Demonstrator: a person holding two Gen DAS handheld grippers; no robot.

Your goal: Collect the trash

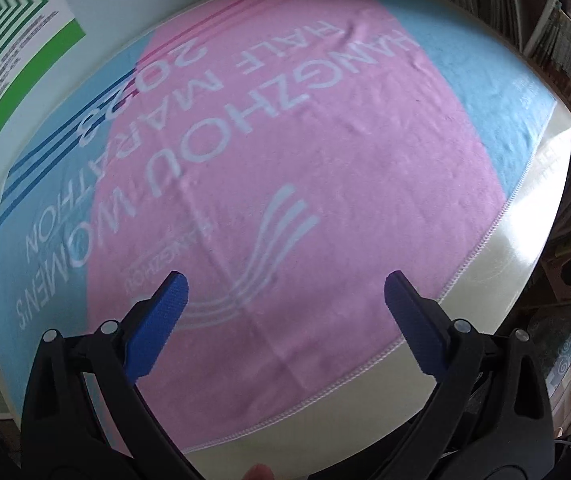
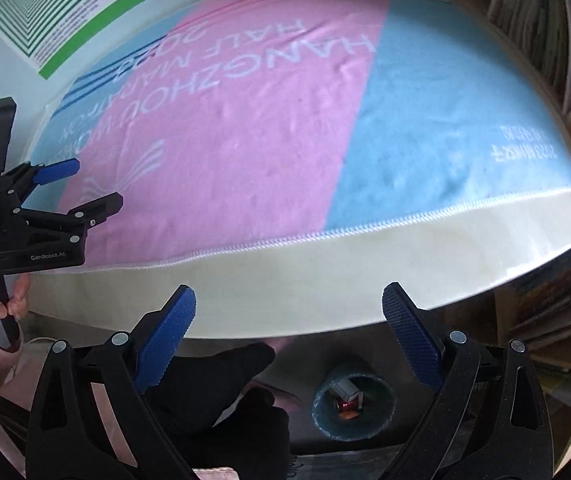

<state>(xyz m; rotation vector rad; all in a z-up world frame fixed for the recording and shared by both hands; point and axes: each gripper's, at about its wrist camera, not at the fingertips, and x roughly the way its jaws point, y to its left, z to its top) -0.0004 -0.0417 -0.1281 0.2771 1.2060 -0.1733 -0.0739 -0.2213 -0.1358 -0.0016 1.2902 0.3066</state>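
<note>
My left gripper [image 1: 285, 284] is open and empty above a pink and light-blue towel [image 1: 285, 160] spread on a white table [image 1: 505, 248]. It also shows in the right wrist view [image 2: 97, 184], open, at the table's left. My right gripper [image 2: 288, 300] is open and empty, off the table's front edge. Below the table stands a round teal bin [image 2: 381, 400] with trash [image 2: 347, 398] inside: a small box and something reddish. I see no loose trash on the towel.
A poster with green stripes [image 1: 17, 40] hangs on the wall at the left. Bookshelves [image 1: 565, 52] stand at the right. The table's front strip [image 2: 325, 276] is bare white. A black shape [image 2: 221, 392] lies under the table beside the bin.
</note>
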